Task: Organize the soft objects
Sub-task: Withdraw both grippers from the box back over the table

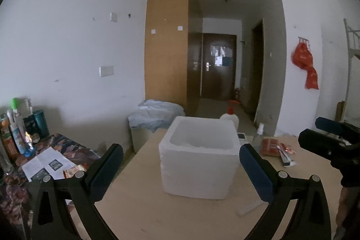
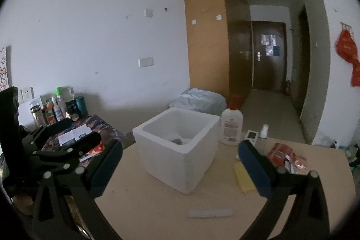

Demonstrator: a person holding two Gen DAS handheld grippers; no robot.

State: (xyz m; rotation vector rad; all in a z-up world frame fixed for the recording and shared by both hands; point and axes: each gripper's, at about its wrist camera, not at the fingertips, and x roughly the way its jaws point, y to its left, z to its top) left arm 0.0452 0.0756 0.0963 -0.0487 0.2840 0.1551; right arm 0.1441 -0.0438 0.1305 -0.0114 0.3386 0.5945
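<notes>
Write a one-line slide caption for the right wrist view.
Open right claw facing a white foam box on a wooden table.

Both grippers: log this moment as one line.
left gripper: open, empty, facing foam box | right gripper: open, empty | box: on table, small dark item inside | yellow sponge: on table, right of box

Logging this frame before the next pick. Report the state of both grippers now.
Left gripper: open, holding nothing, the white square foam box ahead of its fingers.
Right gripper: open, holding nothing.
</notes>
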